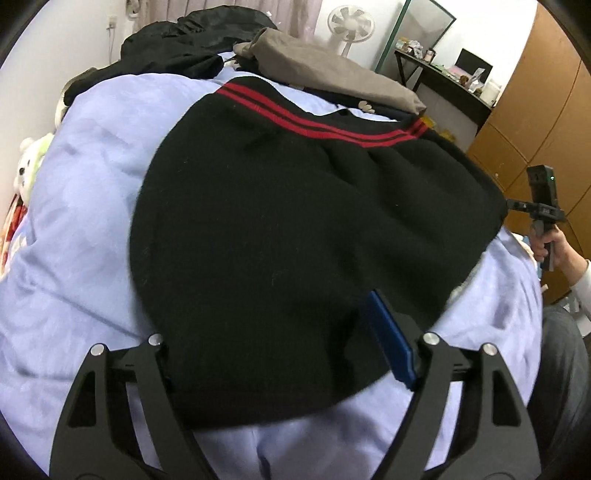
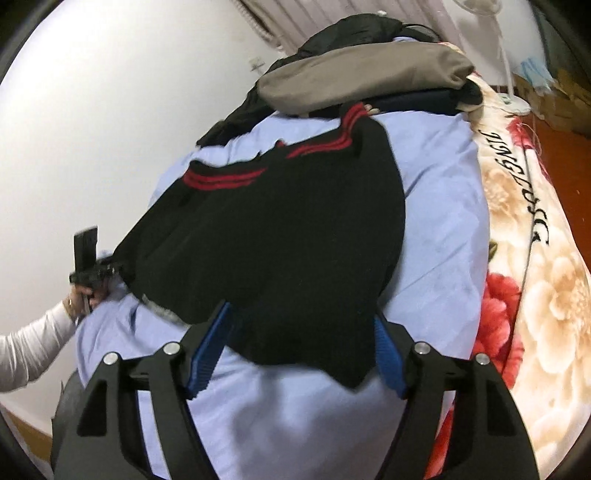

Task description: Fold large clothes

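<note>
Where the black sweater overlaps, one left-gripper pad hides.

Bare blue sheet around the black sweater; piled clothes beyond.

There's a white fan by the cluttered tabletop, a wardrobe beside it, and a plush toy at the bed's edge.
</note>
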Action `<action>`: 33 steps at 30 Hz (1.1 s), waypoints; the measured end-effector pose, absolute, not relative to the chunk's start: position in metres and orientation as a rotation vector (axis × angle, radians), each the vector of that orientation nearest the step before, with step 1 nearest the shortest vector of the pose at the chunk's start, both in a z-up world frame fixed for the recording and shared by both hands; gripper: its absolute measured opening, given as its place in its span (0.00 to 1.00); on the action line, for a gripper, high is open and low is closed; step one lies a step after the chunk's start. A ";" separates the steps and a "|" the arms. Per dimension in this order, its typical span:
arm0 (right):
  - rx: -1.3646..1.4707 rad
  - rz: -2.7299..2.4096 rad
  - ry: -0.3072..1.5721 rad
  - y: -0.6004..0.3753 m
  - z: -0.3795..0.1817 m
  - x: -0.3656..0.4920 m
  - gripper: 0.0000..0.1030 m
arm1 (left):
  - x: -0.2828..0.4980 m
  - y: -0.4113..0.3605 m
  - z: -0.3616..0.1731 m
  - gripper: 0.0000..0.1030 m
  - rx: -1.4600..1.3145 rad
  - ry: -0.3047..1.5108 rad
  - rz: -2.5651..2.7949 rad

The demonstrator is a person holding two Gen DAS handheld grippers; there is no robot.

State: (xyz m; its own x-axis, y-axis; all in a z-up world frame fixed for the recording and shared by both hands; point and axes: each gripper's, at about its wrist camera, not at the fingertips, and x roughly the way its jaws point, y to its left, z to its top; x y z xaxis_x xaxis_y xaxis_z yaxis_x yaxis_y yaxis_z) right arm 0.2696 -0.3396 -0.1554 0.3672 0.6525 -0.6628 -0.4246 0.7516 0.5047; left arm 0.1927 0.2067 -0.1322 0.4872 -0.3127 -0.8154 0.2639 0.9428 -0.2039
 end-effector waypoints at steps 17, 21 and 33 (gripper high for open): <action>0.206 0.685 1.126 -0.293 -0.185 0.290 0.80 | 0.207 0.190 -0.135 0.69 -0.074 1.003 -0.297; 0.329 0.789 1.075 -0.292 -0.162 0.283 0.63 | 0.205 0.196 -0.128 0.33 -0.073 1.003 -0.227; 0.361 0.665 1.106 -0.303 -0.157 0.282 0.25 | 0.207 0.196 -0.110 0.11 -0.123 1.018 -0.209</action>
